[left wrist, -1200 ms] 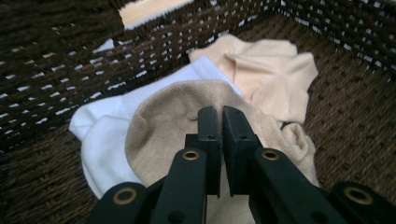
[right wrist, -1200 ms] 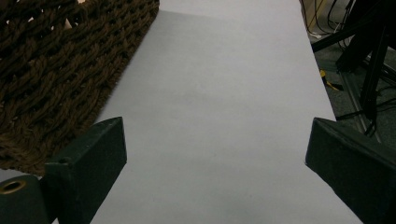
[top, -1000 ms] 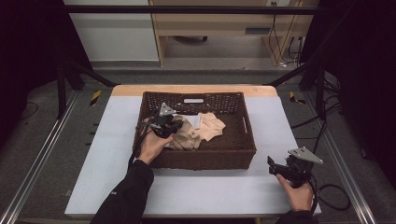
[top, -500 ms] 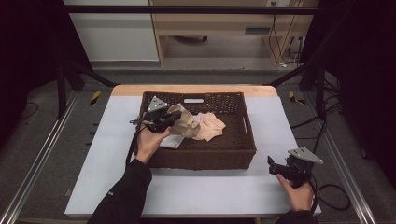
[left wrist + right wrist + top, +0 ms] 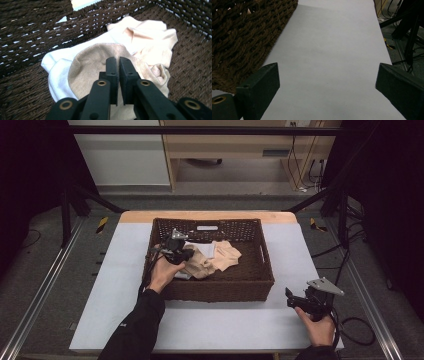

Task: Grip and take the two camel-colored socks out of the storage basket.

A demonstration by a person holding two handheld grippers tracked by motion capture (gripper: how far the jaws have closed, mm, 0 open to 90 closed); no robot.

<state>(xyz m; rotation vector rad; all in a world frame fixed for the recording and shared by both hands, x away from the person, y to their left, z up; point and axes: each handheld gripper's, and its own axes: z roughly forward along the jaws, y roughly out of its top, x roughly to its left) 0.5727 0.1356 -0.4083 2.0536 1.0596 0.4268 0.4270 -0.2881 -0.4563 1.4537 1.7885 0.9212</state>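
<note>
A dark wicker basket stands on the table, holding a beige knit cloth, a white cloth and a pale peach cloth. My left gripper is inside the basket at its left end, over the beige cloth. Its jaws have just been opening and stand a narrow slit apart with nothing pinched between them. The white cloth lies under the beige one, and the peach cloth lies beyond. My right gripper rests at the table's front right, jaws wide open over bare tabletop.
The basket wall rises close behind the cloths, and its corner sits left of my right gripper. The white tabletop surrounds the basket. Metal frame rails and cables run along the table's sides.
My left gripper has moved slightly toward the front inside the basket, and the beige cloth it held up half a second ago now lies loose below it. The right hand has stayed still.
</note>
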